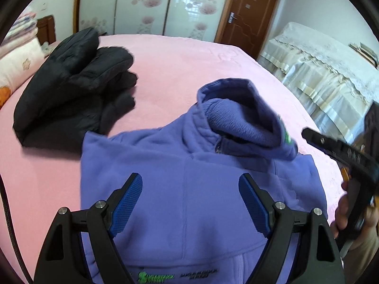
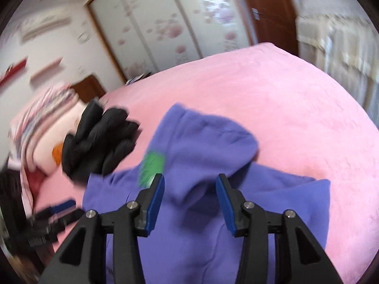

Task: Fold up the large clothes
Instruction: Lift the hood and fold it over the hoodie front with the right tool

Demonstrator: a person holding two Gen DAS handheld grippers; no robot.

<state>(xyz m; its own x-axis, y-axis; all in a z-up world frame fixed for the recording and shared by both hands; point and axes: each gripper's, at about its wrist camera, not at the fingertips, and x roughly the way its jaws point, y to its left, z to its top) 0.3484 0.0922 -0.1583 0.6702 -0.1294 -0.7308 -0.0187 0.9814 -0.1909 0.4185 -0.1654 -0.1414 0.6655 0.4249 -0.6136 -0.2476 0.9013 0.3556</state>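
A purple fleece hoodie (image 1: 189, 189) lies partly folded on the pink bed (image 1: 177, 66), its hood (image 1: 239, 111) standing up at the far end. My left gripper (image 1: 190, 184) is open and empty, hovering over the hoodie's body. My right gripper (image 2: 190, 184) is open and empty just over the hoodie (image 2: 196, 236), below the hood (image 2: 208, 142). The right gripper also shows in the left wrist view (image 1: 343, 156) at the hoodie's right edge, held by a hand. The left gripper appears blurred at the left of the right wrist view (image 2: 54, 215).
A folded black puffer jacket (image 1: 73, 82) lies on the bed left of the hoodie; it also shows in the right wrist view (image 2: 99, 139). Pillows and folded bedding (image 1: 19, 54) sit at the far left. A covered piece of furniture (image 1: 319, 71) stands right of the bed.
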